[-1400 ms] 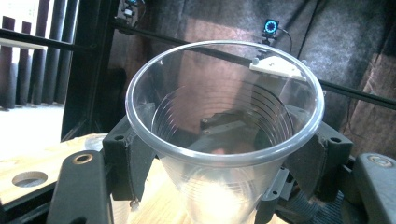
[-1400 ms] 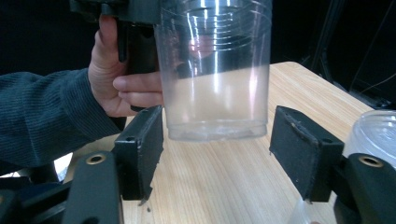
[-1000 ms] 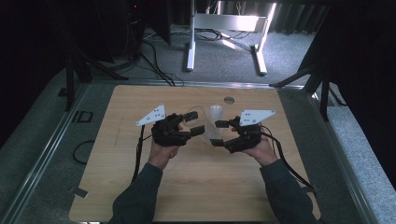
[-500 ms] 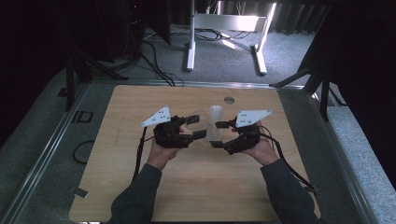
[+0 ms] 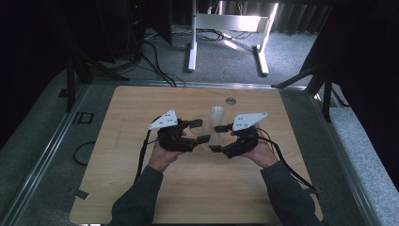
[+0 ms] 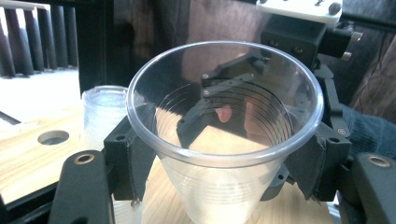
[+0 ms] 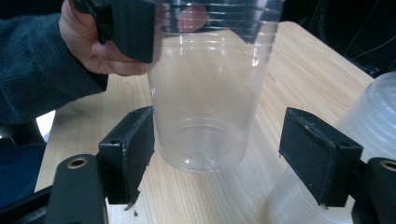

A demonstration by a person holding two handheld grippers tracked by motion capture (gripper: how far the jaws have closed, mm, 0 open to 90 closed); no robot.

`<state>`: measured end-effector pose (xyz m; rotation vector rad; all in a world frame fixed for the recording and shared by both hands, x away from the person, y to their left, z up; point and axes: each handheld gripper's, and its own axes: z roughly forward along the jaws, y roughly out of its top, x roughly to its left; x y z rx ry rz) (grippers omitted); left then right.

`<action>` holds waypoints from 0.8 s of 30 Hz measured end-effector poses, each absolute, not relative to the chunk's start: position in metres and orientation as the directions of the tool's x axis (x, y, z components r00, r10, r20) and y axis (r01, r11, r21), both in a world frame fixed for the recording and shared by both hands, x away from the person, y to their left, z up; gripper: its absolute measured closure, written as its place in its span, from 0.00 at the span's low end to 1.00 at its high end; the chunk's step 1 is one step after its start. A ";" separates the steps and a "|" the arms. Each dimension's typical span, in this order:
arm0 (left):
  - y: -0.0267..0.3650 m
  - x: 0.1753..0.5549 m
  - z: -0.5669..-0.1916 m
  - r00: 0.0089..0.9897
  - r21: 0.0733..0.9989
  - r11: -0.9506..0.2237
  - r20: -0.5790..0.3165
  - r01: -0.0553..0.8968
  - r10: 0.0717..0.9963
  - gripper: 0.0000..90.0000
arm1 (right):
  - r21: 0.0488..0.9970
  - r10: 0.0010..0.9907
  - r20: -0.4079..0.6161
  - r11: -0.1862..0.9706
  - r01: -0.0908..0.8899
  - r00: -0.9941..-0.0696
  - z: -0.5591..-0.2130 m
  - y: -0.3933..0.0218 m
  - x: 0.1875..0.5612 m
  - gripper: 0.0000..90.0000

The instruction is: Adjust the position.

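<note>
Near the middle of the high view, your left gripper (image 5: 203, 132) is clenched on a clear plastic cup (image 6: 224, 154), its pads pressing the wall just under the rim. Your right gripper (image 7: 217, 154) stands released: its jaws flank the cup's base, the left pad beside it, the right pad apart. A stack of clear cups (image 5: 217, 116) stands just behind, on the wooden table (image 5: 131, 108).

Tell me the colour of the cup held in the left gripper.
Clear, colourless plastic cup; best seen in the left gripper view.
</note>
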<state>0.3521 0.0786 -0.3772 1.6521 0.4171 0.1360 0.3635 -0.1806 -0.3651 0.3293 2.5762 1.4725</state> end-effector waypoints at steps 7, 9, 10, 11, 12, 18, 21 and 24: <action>0.073 0.350 -0.377 0.928 0.978 -0.116 -0.126 0.176 0.350 0.34 | 0.853 0.249 -0.017 0.508 0.116 -0.968 -0.371 -0.175 0.363 0.34; 0.071 0.348 -0.376 0.930 0.976 -0.143 -0.106 0.165 0.353 0.34 | 0.849 0.244 -0.016 0.515 0.115 -0.970 -0.373 -0.173 0.362 0.35; 0.071 0.348 -0.376 0.930 0.976 -0.143 -0.106 0.165 0.353 0.34 | 0.849 0.244 -0.016 0.515 0.115 -0.970 -0.373 -0.173 0.362 0.35; 0.071 0.348 -0.376 0.930 0.976 -0.143 -0.106 0.165 0.353 0.34 | 0.848 0.244 -0.017 0.517 0.115 -0.970 -0.374 -0.173 0.362 0.35; 0.069 0.347 -0.376 0.930 0.976 -0.148 -0.097 0.159 0.353 0.34 | 0.848 0.245 -0.010 0.516 0.121 -0.969 -0.376 -0.171 0.363 0.35; 0.068 0.347 -0.375 0.929 0.976 -0.148 -0.097 0.159 0.358 0.34 | 0.848 0.244 -0.013 0.517 0.119 -0.970 -0.378 -0.170 0.363 0.39; 0.068 0.347 -0.375 0.929 0.976 -0.146 -0.097 0.159 0.358 0.34 | 0.853 0.236 -0.010 0.510 0.115 -0.972 -0.378 -0.170 0.362 0.44; 0.068 0.348 -0.376 0.929 0.976 -0.145 -0.100 0.161 0.357 0.34 | 0.856 0.235 -0.010 0.505 0.114 -0.972 -0.378 -0.171 0.362 0.45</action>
